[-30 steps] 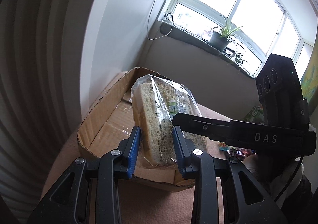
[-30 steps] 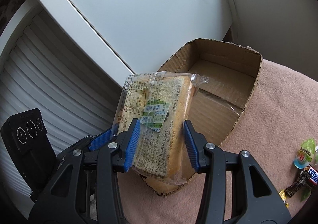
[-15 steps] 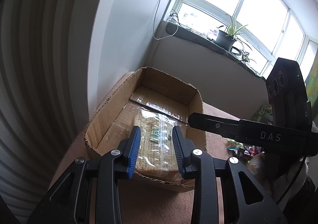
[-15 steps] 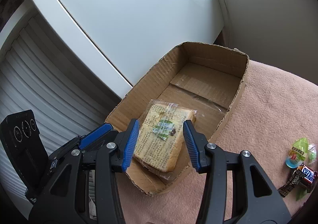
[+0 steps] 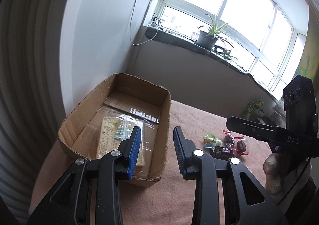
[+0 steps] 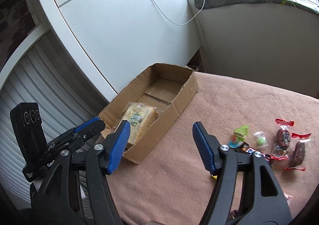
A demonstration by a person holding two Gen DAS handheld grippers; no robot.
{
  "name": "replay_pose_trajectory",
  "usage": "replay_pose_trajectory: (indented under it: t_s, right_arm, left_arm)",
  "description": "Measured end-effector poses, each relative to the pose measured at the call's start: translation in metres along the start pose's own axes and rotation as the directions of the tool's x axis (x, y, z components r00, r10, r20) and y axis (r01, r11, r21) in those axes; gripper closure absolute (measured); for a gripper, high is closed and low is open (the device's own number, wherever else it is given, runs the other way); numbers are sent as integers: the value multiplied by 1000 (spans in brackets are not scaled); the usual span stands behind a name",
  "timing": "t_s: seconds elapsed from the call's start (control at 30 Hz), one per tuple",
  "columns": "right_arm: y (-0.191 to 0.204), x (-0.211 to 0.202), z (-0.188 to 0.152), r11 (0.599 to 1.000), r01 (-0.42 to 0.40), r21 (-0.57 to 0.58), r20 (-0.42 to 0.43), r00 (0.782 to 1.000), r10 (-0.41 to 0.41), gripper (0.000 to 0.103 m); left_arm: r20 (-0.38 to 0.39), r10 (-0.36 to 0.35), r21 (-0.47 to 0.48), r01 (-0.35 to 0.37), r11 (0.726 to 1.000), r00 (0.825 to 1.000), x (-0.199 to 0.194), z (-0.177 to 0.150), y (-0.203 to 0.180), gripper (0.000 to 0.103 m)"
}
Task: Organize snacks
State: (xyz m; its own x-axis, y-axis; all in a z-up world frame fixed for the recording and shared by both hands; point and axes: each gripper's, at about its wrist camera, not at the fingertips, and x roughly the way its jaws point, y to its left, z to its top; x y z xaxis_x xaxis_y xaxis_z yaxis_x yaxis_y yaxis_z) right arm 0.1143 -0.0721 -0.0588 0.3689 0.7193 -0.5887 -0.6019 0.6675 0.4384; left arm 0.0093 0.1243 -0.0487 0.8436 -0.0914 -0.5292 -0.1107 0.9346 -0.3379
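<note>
bread pack [image 6: 139, 123] in cardboard box [image 6: 179, 103], "das" on right gripper [image 6: 161, 145], jaws just spread, left gripper [image 5: 157, 145] parted, empty

Bright bay window [image 5: 229, 5]; white wall [image 5: 99, 35]

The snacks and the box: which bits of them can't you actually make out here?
- Bread pack, left view: near end hidden behind a blue finger; print blurred.
- Chocolate bar, right view: mostly behind the right tongs; label unreadable.
- Box, right view: its near corner is covered by the tongs.
- Green packet, left view: far, small, part hidden by the other tongs' arm.
- Small sweet: too small to identify.
</note>
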Motion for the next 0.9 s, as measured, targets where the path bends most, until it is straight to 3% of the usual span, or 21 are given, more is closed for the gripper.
replay_pose_trajectory:
  t_s: [0.23,0.5,0.7,0.9]
  right_arm:
    - [-45,-69,-30,990,139,6,65,988,-140,29]
    - [-105,-122,-77,960,266,90,35,962,-270,29]
    - [-109,-134,-126,948,306,86,-25,952,-305,29]
    - [-90,-114,-161,944,328,38,-69,943,-325,29]
  left_arm:
    - [-26,-55,28,56,998,998,6,-10,-30,65]
    - [-81,-111,57,116,992,991,21,-23,-62,65]
    - [-171,-175,65,188,980,970,40,-43,-87,65]
    - [-271,-198,97,232,968,942,66,-67,-113,65]
